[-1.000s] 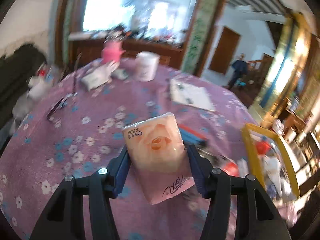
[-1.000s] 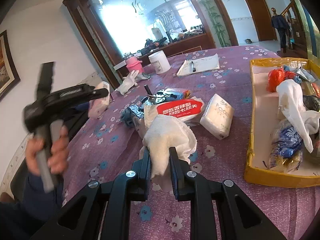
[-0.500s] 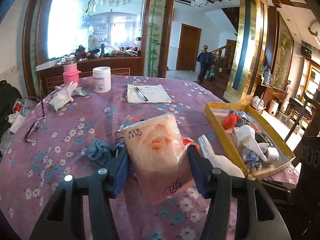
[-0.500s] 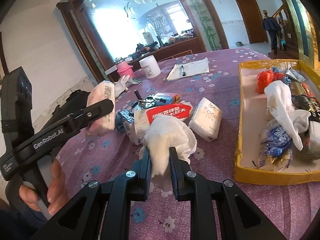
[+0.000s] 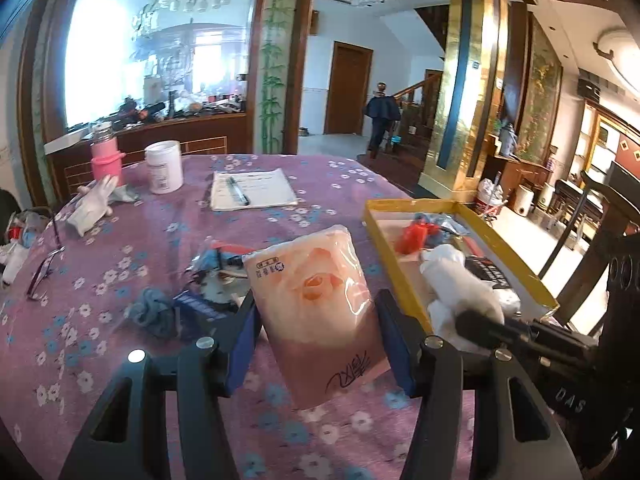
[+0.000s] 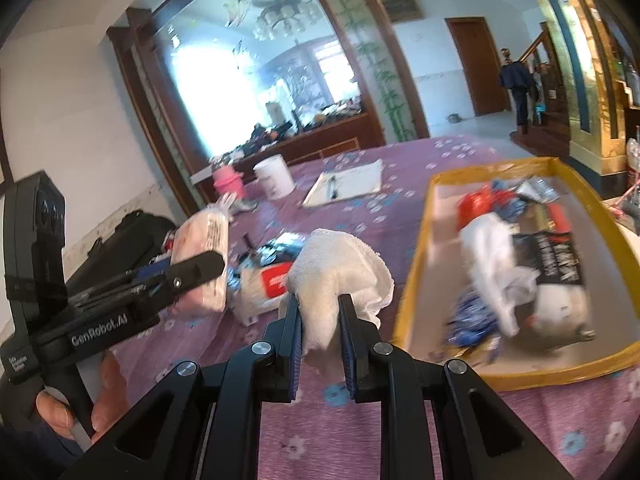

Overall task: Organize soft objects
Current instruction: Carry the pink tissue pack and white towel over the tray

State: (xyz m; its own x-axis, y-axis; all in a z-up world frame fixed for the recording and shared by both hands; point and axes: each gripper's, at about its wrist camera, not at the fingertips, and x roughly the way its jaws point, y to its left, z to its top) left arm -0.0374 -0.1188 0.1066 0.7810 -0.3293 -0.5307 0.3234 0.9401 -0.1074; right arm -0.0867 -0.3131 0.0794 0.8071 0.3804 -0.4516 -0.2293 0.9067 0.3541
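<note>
My left gripper [image 5: 316, 312] is shut on a pink tissue pack [image 5: 316, 300] with a rose print, held above the purple flowered tablecloth [image 5: 120, 248]. It also shows in the right wrist view [image 6: 204, 260], at the left. My right gripper [image 6: 320, 312] is shut on a white towel [image 6: 340, 276], held above the table just left of the yellow tray [image 6: 412, 280]. In the left wrist view the towel [image 5: 464, 292] hangs over the tray's near rim [image 5: 404, 272]. The tray holds several soft packs and cloths.
A pile of packets [image 6: 264, 280] and a blue cloth [image 5: 154, 316] lie mid-table. Further back are a notepad with pen [image 5: 252, 190], a white jar [image 5: 164, 166], a pink bottle [image 5: 105, 156] and a white glove [image 5: 92, 204]. A dark chair [image 5: 612, 256] stands right.
My left gripper has swung right with the tissue pack, toward the tray. My right gripper has lifted and moved right with the towel, close to the tray's rim.
</note>
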